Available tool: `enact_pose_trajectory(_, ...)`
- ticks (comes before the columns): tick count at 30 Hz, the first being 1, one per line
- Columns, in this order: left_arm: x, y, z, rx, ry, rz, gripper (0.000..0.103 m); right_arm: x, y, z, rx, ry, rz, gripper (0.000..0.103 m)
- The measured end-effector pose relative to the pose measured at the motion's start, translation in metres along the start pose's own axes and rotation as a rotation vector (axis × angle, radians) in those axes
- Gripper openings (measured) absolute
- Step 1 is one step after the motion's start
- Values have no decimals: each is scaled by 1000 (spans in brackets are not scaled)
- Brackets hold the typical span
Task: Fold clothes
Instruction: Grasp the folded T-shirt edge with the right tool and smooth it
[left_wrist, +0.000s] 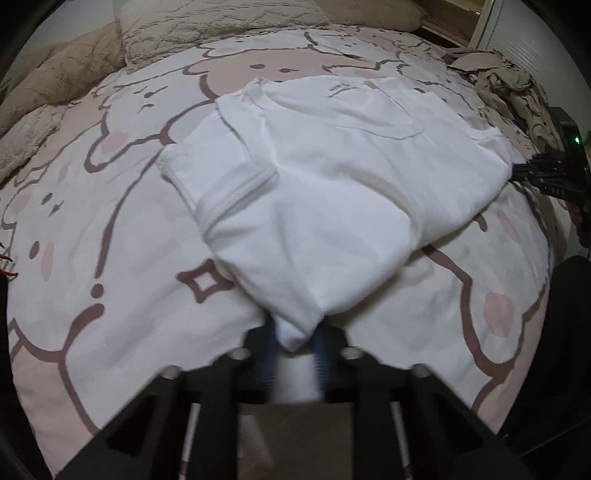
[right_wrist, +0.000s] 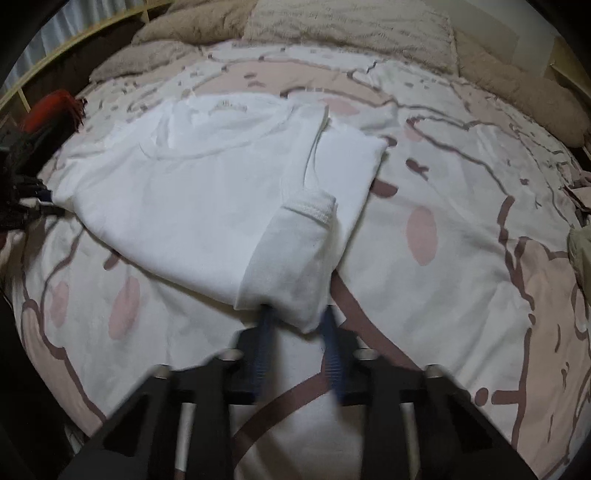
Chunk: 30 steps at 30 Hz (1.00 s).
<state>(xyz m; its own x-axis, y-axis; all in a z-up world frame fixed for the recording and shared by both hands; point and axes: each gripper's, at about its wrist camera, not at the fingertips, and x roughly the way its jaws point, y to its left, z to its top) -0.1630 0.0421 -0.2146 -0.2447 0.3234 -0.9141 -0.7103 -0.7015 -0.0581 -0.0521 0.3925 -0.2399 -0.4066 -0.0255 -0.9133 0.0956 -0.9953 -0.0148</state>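
Note:
A white sweatshirt lies half folded on the bed, its sleeves laid in over the body and the neck at the far end. My left gripper is shut on its near hem corner, and the cloth bunches between the blue pads. In the right wrist view the sweatshirt shows a ribbed cuff lying on top. My right gripper is shut on the other near corner, white fabric between its pads. Each gripper also appears in the other's view: the right gripper at the garment's right edge, the left gripper at its left.
The bedspread is pink and white with brown cartoon outlines. Beige pillows and a fleece blanket line the far end. Crumpled beige clothes lie at the right, and a red item sits by the bed rail.

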Motion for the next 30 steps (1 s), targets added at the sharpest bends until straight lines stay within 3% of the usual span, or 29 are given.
enact_pose_trajectory(4, -14, 13, 2, -6, -11, 78, 9, -5, 2, 2, -36, 10, -32, 9)
enact_pose_trajectory(10, -38, 28, 3, -14, -48, 110, 9, -31, -6, 11, -80, -18, -99, 8)
enact_pose_trajectory(13, -22, 24, -7, 21, 16, 146, 9, -23, -9, 7, -94, 18, -130, 9)
enact_pose_trajectory(14, -16, 22, -13, 33, 41, 162, 3, -19, -11, 5, -95, 37, -143, 8)
enact_pose_trajectory(16, -4, 20, -25, 57, 88, 194, 1, -7, -18, -3, -74, 84, -181, 8)
enact_pose_trajectory(20, -28, 21, -31, 28, 44, 148, 1, -14, -43, -20, 60, 90, -172, 8)
enact_pose_trajectory(24, -66, 9, -10, 11, -105, 110, 1, -46, -30, -9, 84, -9, -126, 8)
enact_pose_trajectory(28, -49, -4, 21, -16, -135, 100, 1, -47, 5, 21, 34, -74, -33, 8)
enact_pose_trajectory(30, -25, -2, 28, -16, -96, 129, 1, -35, 19, 34, 0, -76, -25, 8)
